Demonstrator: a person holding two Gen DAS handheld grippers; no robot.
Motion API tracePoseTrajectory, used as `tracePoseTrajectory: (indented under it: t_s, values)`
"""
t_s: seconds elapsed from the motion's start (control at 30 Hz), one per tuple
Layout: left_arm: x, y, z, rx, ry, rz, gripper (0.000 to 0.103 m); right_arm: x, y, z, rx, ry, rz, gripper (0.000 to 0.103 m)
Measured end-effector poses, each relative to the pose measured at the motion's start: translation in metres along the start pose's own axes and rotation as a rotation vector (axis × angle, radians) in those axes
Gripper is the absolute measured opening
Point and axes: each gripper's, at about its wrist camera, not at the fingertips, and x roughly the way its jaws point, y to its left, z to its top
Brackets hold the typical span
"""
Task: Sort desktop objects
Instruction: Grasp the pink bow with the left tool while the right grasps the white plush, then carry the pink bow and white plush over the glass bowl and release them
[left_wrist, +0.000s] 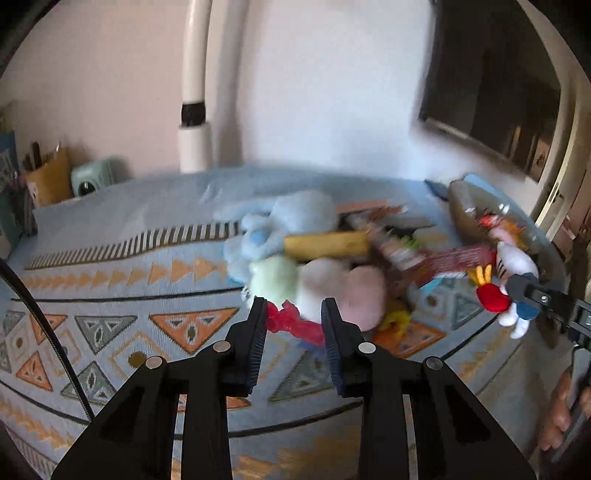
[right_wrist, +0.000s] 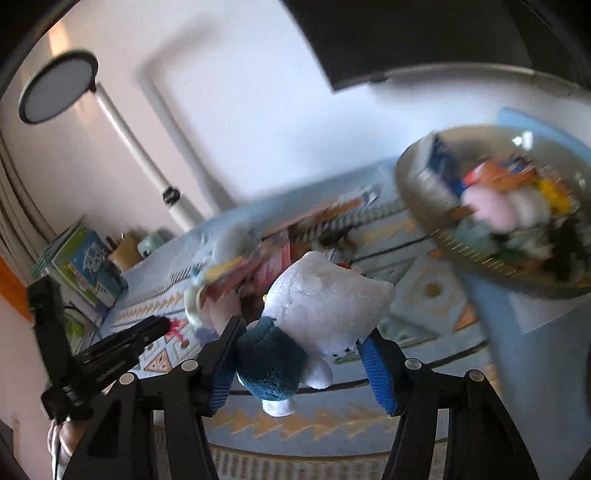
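The right gripper (right_wrist: 299, 354) is clamped on a white plush cat (right_wrist: 325, 295) in a dark blue outfit, its blue pads pressing the toy's body from both sides while the head points away from the camera; in the left wrist view the same toy hangs from that gripper at the far right, lifted clear of the cloth. The left gripper (left_wrist: 293, 319) holds its jaws a little apart with nothing pressed between the pads, and a red jelly-like toy (left_wrist: 295, 325) lies on the cloth just beyond its tips, seen through the gap. Behind that sits a blurred heap of soft toys (left_wrist: 295, 251) in pale blue, green and pink, mixed with a yellow roll and snack wrappers. To the right of the heap stands a round metal tray (right_wrist: 417, 184) already loaded with packets and a pink plush, near the held cat but not touching it. Everything rests on a table under a pale blue patterned cloth (left_wrist: 110, 295) with orange triangles. At the far left edge stand books, a pen holder (left_wrist: 51, 177) and a small mint-green device. A white wall, a white lamp pole (left_wrist: 194, 92) and a dark window frame close the room behind
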Motion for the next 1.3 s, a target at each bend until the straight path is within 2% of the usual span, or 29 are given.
tracePoseTrajectory:
  t_s: [0.2, 0.33, 0.53, 0.73, 0.87, 1.03, 1.23, 1.3]
  values:
    - [-0.024, 0.000, 0.007, -0.051, -0.044, -0.020, 0.027, -0.028, -0.016, 0.010, 0.021, -0.076, -0.004, 0.060]
    - [-0.034, -0.018, 0.019, -0.019, -0.077, -0.055, 0.027, -0.043, -0.025, 0.017, 0.029, -0.128, -0.016, 0.060]
    - [-0.035, -0.075, 0.050, 0.086, -0.117, -0.137, 0.027, -0.072, -0.036, 0.032, 0.003, -0.219, -0.069, 0.060]
    - [-0.016, -0.136, 0.076, 0.158, -0.116, -0.266, 0.027, -0.106, -0.047, 0.053, -0.018, -0.327, -0.131, 0.060]
    - [0.001, -0.172, 0.094, 0.199, -0.112, -0.345, 0.027, -0.124, -0.060, 0.077, 0.009, -0.386, -0.214, 0.060]
    - [0.033, -0.210, 0.112, 0.202, -0.073, -0.459, 0.027, -0.128, -0.081, 0.102, 0.068, -0.386, -0.284, 0.060]
    - [0.061, -0.231, 0.120, 0.187, -0.037, -0.517, 0.027, -0.111, -0.093, 0.117, 0.080, -0.315, -0.343, 0.061]
    - [0.067, -0.234, 0.122, 0.170, -0.034, -0.547, 0.030, -0.105, -0.094, 0.119, 0.078, -0.306, -0.359, 0.063]
